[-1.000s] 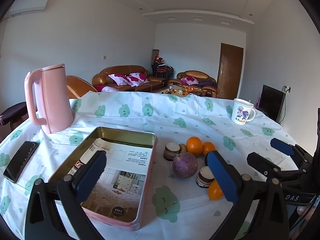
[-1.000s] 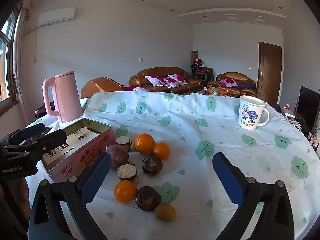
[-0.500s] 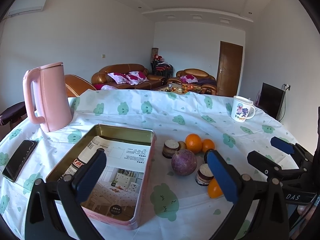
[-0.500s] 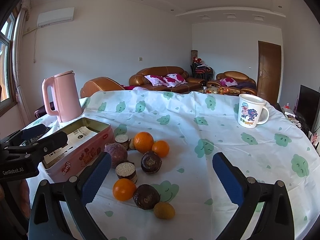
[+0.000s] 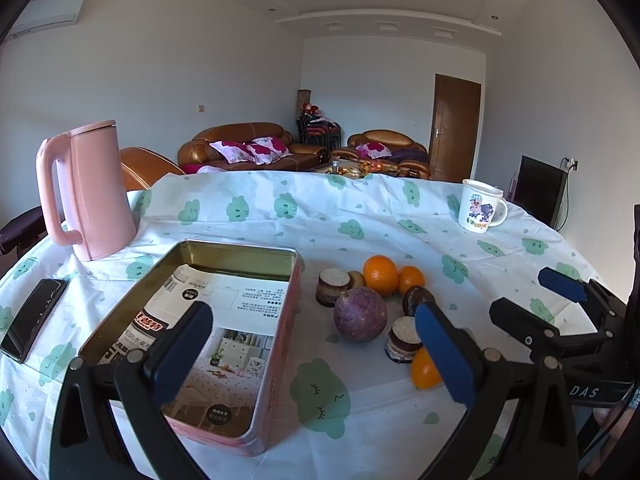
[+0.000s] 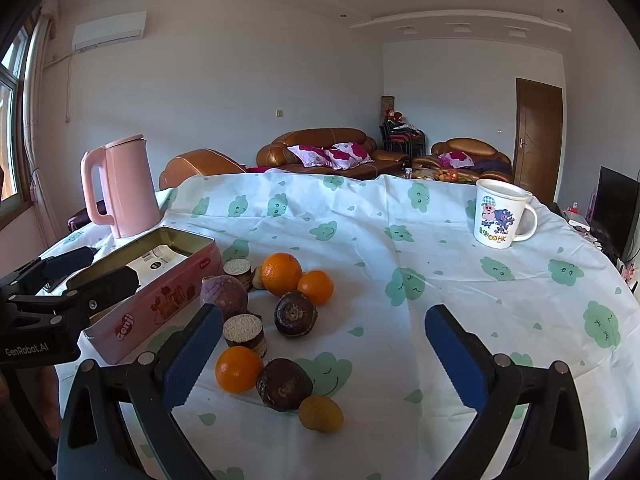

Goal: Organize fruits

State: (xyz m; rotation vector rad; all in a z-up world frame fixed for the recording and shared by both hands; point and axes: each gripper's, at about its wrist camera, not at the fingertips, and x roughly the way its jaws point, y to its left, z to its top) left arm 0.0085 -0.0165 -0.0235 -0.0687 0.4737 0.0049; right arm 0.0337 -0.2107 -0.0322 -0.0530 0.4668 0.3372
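Fruits (image 6: 280,320): 3 oranges, 2 dark mangosteens beside tin (image 5: 224,280); both grippers' fingers (image 6: 192,356) spread, nothing held.

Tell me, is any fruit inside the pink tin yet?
No, the pink tin holds only a printed sheet; the fruits lie on the tablecloth.

Fruits (image 6: 280,320) lie right of the tin (image 5: 224,256), kettle (image 5: 88,192) behind it.

White tablecloth (image 6: 400,264) with green cloud-face print. Pink kettle (image 5: 86,192). Pink tin (image 6: 160,308), gold interior. Orange citrus (image 6: 282,274); purple round fruit (image 5: 360,314); dark brown, possibly mangosteen (image 6: 295,314). White mug (image 6: 498,214), cartoon print. Blue gripper pads (image 6: 454,362).
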